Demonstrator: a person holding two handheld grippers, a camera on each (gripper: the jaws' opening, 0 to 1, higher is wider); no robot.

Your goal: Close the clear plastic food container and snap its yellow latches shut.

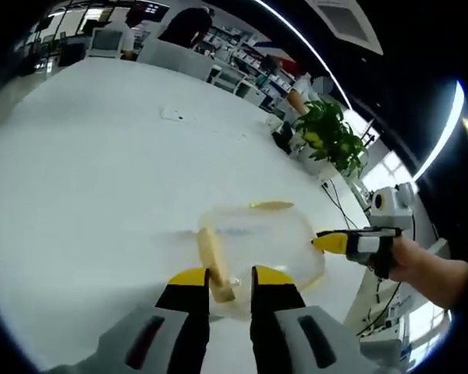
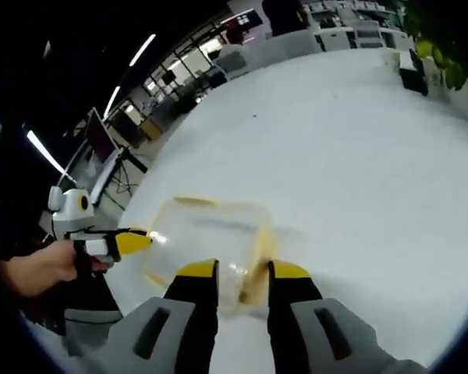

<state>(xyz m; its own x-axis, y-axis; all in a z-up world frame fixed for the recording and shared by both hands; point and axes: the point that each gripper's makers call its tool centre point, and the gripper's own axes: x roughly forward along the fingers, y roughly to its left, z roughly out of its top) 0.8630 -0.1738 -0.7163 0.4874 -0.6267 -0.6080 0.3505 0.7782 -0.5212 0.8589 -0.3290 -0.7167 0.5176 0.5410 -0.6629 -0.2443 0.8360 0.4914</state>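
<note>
One clear plastic container [image 1: 257, 241] sat on the white table [image 1: 86, 171], near its edge, with three yellow latches countable in the left gripper view, one of them [image 1: 271, 206] on the far rim. Two grippers worked at it from opposite sides. The left gripper [image 1: 230, 278] had its jaws parted around a near latch [image 1: 213, 261]. The right gripper [image 2: 242, 270] likewise stood parted, straddling a latch [image 2: 259, 261]. One potted plant [image 1: 327, 136] stood beyond.

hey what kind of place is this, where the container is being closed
Probably an open-plan office or lab: a large white table, desks with monitors and people behind it, a potted plant, and strip ceiling lights.
</note>
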